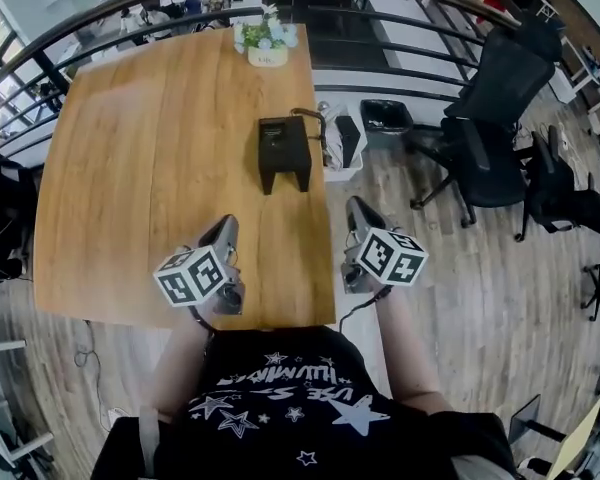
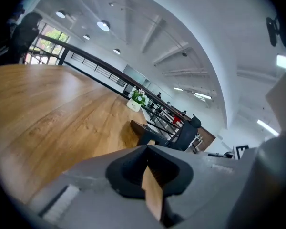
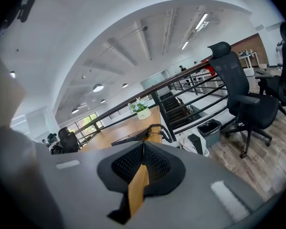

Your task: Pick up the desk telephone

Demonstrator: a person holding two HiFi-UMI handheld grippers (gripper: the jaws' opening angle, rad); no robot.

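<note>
My left gripper (image 1: 225,226) and right gripper (image 1: 358,210) are closed, empty; the black plastic desk telephone (image 1: 284,151) waits untouched, well ahead of them.

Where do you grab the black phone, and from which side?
Probably the desk telephone by its two sides, coming from the near end: left hand-held gripper on one, right hand-held gripper on the other. It sits square to the person, and its cord leaves the far right.
</note>
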